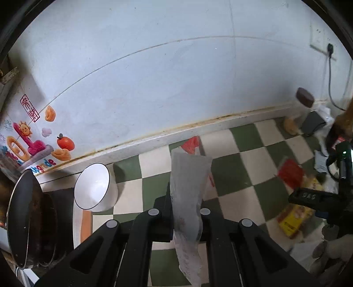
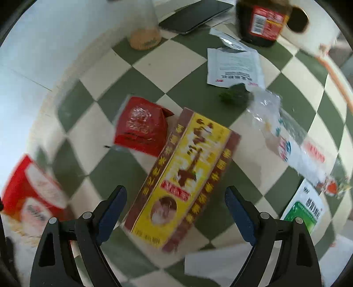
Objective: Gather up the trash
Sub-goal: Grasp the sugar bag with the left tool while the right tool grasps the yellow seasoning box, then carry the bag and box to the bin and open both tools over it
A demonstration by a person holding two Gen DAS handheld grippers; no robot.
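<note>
My left gripper (image 1: 186, 212) is shut on a clear plastic wrapper (image 1: 189, 189) and holds it upright above the green-and-white checked table (image 1: 238, 176). My right gripper (image 2: 175, 198) is open, its jaws either side of a yellow and brown box (image 2: 185, 174) that lies flat on the table. A red packet (image 2: 141, 125) lies just beyond the box. A clear plastic bag with print (image 2: 286, 136) lies to the right, and a white leaflet (image 2: 233, 66) lies further back. The right gripper also shows at the right edge of the left wrist view (image 1: 320, 196).
A white bowl (image 1: 93, 187) lies tipped at the left, beside a dark frying pan (image 1: 24, 218). A dark sauce bottle (image 2: 262, 19), a clear jar (image 2: 144, 26) and a dark flat device (image 2: 194, 15) stand at the back. A red-and-white packet (image 2: 30, 194) and a green-and-white sachet (image 2: 306, 207) lie near the edges.
</note>
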